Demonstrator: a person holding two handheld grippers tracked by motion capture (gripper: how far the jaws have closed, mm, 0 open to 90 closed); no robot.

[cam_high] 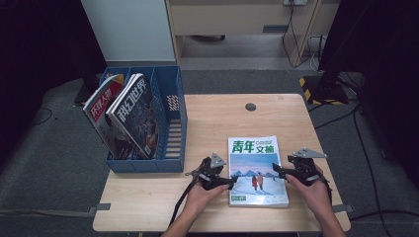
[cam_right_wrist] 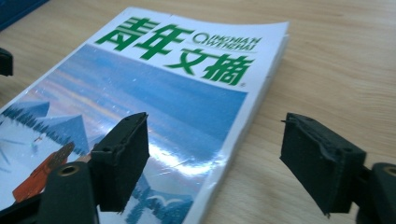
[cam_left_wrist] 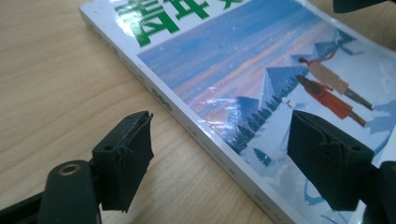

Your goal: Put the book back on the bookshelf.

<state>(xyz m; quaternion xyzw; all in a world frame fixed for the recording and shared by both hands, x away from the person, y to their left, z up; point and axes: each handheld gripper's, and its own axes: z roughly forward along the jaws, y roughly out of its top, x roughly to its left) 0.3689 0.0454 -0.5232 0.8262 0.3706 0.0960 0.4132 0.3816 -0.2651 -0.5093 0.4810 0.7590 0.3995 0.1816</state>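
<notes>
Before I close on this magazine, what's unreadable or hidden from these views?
- Magazine: the near corners are cut off by the bottom edge in both gripper views.
- Magazines in the blue rack: lower halves hidden by its walls, high view.
- Left gripper pads: contact too small to judge, high view.

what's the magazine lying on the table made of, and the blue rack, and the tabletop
Magazine: paper with a glossy cover, which shows glare streaks in the gripper views. Blue rack: probably moulded plastic, with slotted walls. Tabletop: pale wood-grain surface, perhaps laminate, matte.
</notes>
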